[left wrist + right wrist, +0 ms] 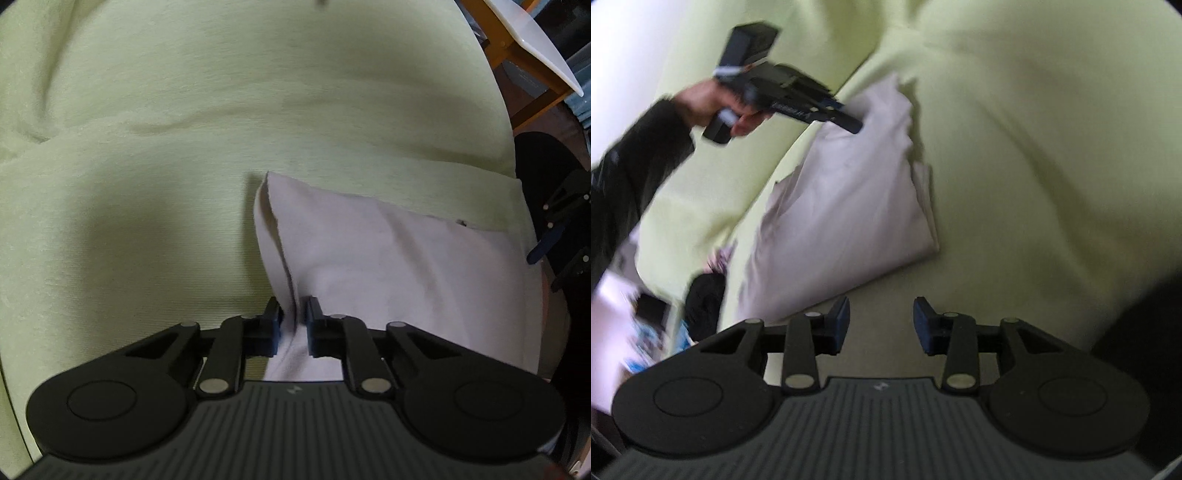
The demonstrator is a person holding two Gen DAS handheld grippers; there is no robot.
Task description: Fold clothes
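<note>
A pale lilac-white folded garment [388, 266] lies on a light green sheet [166, 147]. My left gripper [293, 321] is shut on the garment's near edge, with cloth pinched between its pads. In the right wrist view the same garment [849, 206] lies ahead and left, and the left gripper [855, 125] grips its far corner, held by a hand in a dark sleeve. My right gripper [881, 325] is open and empty above the green sheet [1034, 166], just short of the garment's near edge. It also shows at the right edge of the left wrist view [565, 229].
A wooden frame [517, 55] with a white board [535, 40] stands at the upper right beyond the sheet. In the right wrist view, a dark bundle [703, 302] and blurred items lie at the lower left past the sheet's edge.
</note>
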